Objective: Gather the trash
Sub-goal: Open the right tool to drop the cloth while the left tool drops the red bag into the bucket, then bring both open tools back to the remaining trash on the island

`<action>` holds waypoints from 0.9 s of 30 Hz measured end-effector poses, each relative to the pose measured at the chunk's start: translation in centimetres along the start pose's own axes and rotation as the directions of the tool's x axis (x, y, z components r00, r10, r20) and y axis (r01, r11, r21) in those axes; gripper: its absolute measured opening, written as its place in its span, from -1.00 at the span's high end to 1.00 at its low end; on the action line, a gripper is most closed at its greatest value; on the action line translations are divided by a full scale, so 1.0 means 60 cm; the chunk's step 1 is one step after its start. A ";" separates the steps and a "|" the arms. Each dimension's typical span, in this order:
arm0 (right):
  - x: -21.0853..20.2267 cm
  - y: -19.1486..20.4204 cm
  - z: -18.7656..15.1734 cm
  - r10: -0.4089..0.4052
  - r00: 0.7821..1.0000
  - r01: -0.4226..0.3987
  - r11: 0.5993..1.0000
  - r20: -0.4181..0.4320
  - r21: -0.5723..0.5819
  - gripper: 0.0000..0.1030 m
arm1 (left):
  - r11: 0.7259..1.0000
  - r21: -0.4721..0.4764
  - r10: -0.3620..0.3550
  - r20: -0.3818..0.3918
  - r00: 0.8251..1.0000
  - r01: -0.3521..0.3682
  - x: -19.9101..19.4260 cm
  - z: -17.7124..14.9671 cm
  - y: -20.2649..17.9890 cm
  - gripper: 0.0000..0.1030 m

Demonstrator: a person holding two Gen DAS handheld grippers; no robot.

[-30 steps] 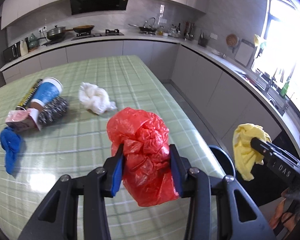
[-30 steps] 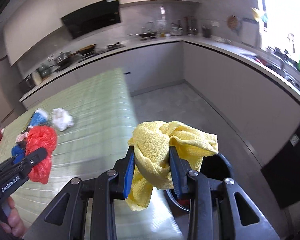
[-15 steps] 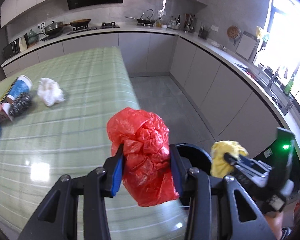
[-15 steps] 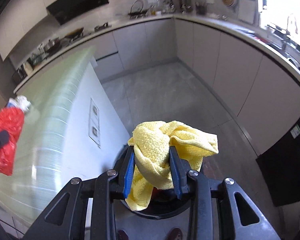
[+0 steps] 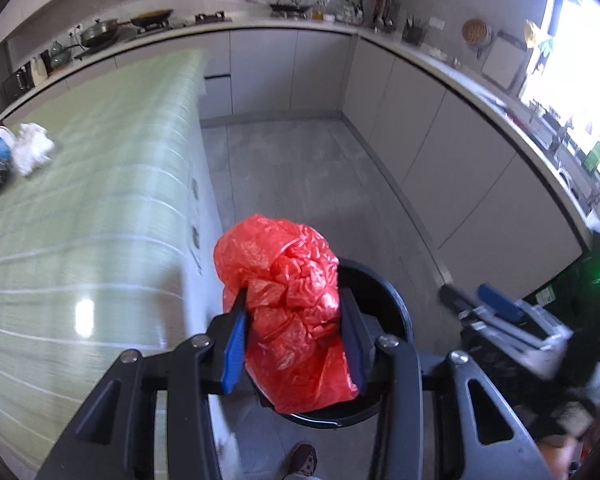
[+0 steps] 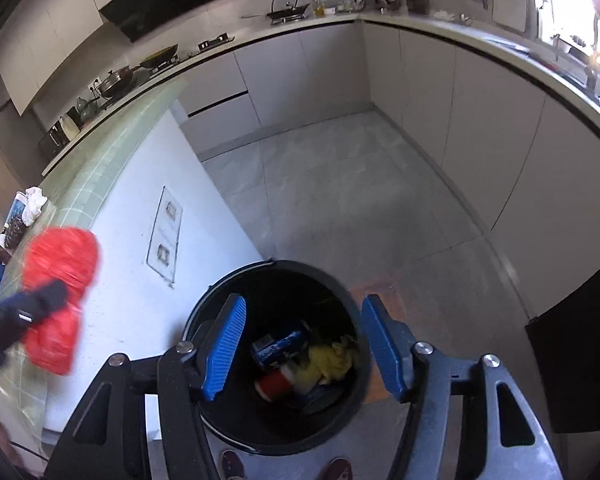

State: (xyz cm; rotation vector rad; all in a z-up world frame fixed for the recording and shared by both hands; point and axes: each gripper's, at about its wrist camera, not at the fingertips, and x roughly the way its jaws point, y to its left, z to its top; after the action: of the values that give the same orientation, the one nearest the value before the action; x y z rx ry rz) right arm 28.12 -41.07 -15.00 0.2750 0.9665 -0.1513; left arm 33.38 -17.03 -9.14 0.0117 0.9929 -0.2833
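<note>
Your left hand-held gripper point(image 5: 294, 340) clamps a crumpled red plastic bag point(image 5: 288, 308); your right hand-held gripper point(image 6: 302, 346) gapes apart above the round black bin point(image 6: 276, 280).

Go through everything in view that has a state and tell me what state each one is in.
left gripper: jaws shut on the red plastic bag
red plastic bag: crumpled, held over the bin
right gripper: jaws open, holding nothing
black bin: uncovered, partly filled
yellow cloth: lying inside the bin
blue can: lying on its side in the bin
</note>
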 end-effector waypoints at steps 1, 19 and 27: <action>-0.006 -0.005 0.001 -0.006 1.000 0.006 1.000 0.007 0.000 -0.22 | 1.000 0.006 0.001 -0.019 1.000 -0.001 0.013 -0.005 -0.008 0.15; -0.100 -0.039 0.010 -0.095 0.990 0.092 0.995 0.107 0.029 -0.22 | 0.996 0.082 0.040 -0.042 0.998 -0.036 0.008 -0.003 -0.066 -0.60; -0.148 0.008 0.009 -0.101 0.983 0.098 0.995 0.156 0.027 -0.22 | 0.998 0.056 0.020 0.026 0.999 -0.021 -0.076 0.024 -0.025 -0.64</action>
State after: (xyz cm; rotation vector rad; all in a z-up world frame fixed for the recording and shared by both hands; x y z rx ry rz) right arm 23.66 -40.74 -7.29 0.2292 0.8225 -0.2700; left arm 31.86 -17.65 -4.37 0.0695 0.9587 -0.2917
